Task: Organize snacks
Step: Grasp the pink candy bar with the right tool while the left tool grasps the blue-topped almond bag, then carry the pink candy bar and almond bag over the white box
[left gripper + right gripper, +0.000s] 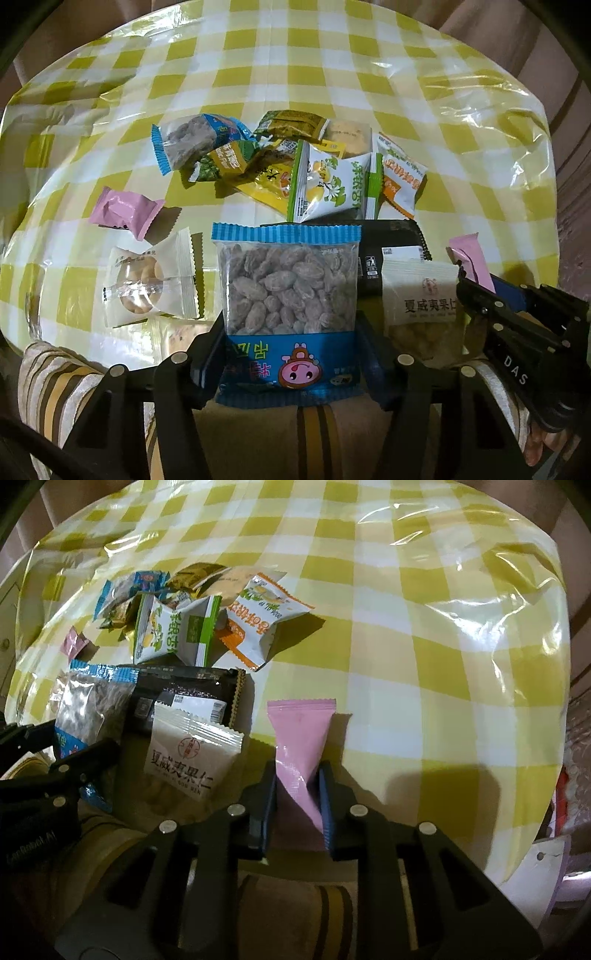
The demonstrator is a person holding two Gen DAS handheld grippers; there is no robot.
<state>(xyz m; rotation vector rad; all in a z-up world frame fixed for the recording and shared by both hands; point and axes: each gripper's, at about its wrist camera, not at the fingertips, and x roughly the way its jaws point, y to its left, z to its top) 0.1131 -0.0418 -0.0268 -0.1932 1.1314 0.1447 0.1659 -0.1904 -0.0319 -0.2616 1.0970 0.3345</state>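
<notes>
Blue-edged plum bag (288,306) is clamped in the left tool (290,354), a pink sachet (301,746) in the right tool (297,794), beside a white packet (192,755) printed "夏威夷果仁".

Dim warm light, glare on plastic tablecloth (295,48), strong fisheye bending, corners perhaps vignetted

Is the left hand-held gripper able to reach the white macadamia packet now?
Probably not yet: the left hand-held gripper is already full with the blue plum bag. The white macadamia packet lies uncovered just beside it, so the path looks free.
</notes>
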